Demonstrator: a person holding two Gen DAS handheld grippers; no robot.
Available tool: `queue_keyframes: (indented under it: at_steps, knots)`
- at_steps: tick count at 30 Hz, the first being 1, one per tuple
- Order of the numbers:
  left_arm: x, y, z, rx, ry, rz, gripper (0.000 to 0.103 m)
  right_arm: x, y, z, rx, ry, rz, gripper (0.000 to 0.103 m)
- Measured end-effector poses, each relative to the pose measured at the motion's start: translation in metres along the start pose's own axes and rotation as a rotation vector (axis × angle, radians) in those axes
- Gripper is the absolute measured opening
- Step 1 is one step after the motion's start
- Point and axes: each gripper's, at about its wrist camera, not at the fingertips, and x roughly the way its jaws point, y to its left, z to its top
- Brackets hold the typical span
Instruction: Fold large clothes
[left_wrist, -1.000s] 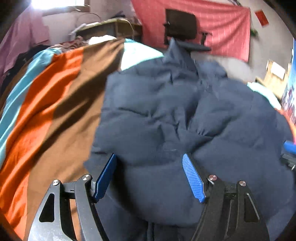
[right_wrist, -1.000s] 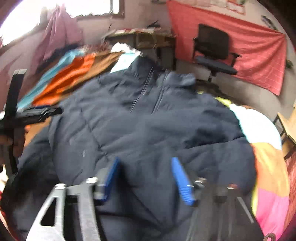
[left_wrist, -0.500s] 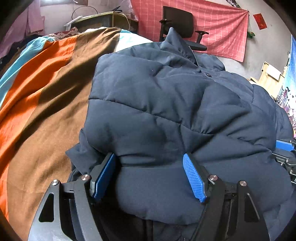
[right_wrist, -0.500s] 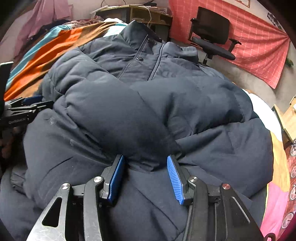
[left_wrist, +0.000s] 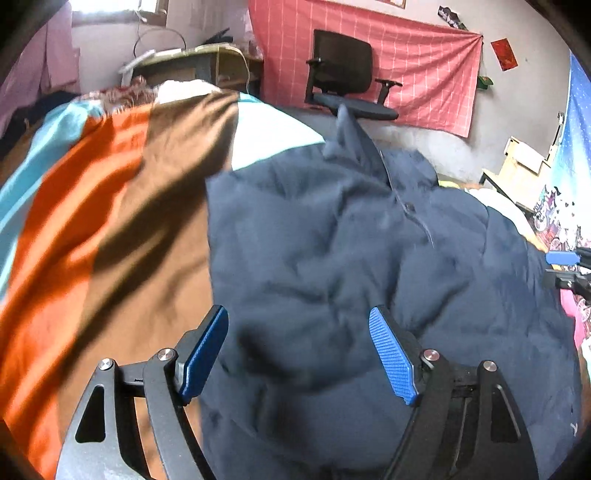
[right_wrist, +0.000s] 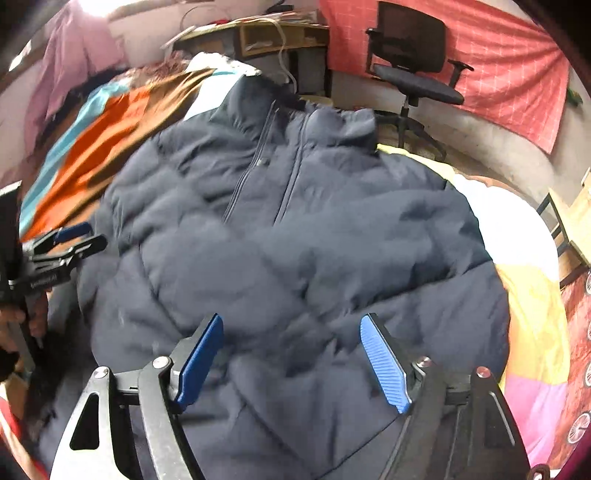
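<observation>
A navy puffer jacket (left_wrist: 332, 240) lies front up on the bed, its collar at the far end and its zip (right_wrist: 258, 177) running toward me. My left gripper (left_wrist: 297, 314) hovers over the jacket's near left edge. Its jaws are opening, with padding below them and nothing pressed between the blue pads (left_wrist: 391, 354). My right gripper (right_wrist: 291, 319) hangs over the jacket's (right_wrist: 295, 229) near middle. Its jaws are also opening wide, with the fabric loose beneath them. Each gripper shows at the edge of the other's view: the left gripper (right_wrist: 62, 243), held by a hand, and the right gripper (left_wrist: 569, 258).
The jacket rests on an orange, brown and teal striped bedspread (left_wrist: 110, 221), which lies bare to the left. A yellow and pink blanket (right_wrist: 532, 295) lies to the right. Beyond the bed stand a black office chair (left_wrist: 343, 74), a cluttered desk (left_wrist: 192, 62) and a red wall cloth (left_wrist: 424, 74).
The right jaws were narrow on a fold of the jacket and have spread wide and let it go. Both grippers have drawn up and back, and the jacket has settled flatter.
</observation>
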Motion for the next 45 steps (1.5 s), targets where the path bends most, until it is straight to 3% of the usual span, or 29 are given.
queue_keyframes:
  at_steps: [7,13,18,22,24,25,26,27,28,31,35,41,45]
  knots:
    - [0.04,0.01,0.067,-0.088,0.018,0.005,0.074,0.024,-0.042,0.074,0.047,-0.051,-0.009,0.085]
    - [0.099,0.009,0.131,-0.299,0.001,-0.045,0.074,0.086,-0.098,0.148,0.177,-0.102,0.086,0.085]
    - [0.132,-0.004,0.179,-0.326,-0.008,-0.016,0.074,0.128,-0.127,0.191,0.285,-0.093,0.172,0.085]
    - [0.156,-0.02,0.205,-0.279,0.021,0.033,0.074,0.164,-0.155,0.211,0.461,-0.074,0.261,0.085]
    - [0.168,-0.026,0.208,-0.257,0.048,0.057,0.07,0.177,-0.168,0.212,0.553,-0.069,0.313,0.085]
    - [0.173,-0.025,0.21,-0.257,0.054,0.048,0.053,0.185,-0.173,0.21,0.606,-0.071,0.35,0.083]
    - [0.176,-0.023,0.209,-0.261,0.06,0.023,0.028,0.189,-0.176,0.21,0.624,-0.068,0.366,0.074]
    - [0.179,-0.023,0.206,-0.261,0.082,-0.006,0.016,0.194,-0.176,0.211,0.627,-0.059,0.368,0.065]
    - [0.178,-0.025,0.201,-0.252,0.085,-0.007,0.011,0.198,-0.174,0.209,0.613,-0.051,0.362,0.045]
    - [0.156,-0.027,0.187,-0.213,0.003,-0.024,0.008,0.193,-0.168,0.206,0.56,-0.064,0.345,0.014]
    - [0.118,-0.015,0.166,-0.285,-0.082,-0.094,0.006,0.15,-0.159,0.2,0.454,-0.177,0.329,0.011]
    - [0.036,-0.027,0.128,-0.147,-0.2,-0.149,0.006,0.055,-0.134,0.179,0.231,-0.294,0.333,0.011]
    - [0.0,-0.043,0.092,-0.084,-0.234,-0.173,0.006,0.004,-0.105,0.144,0.086,-0.359,0.305,0.01]
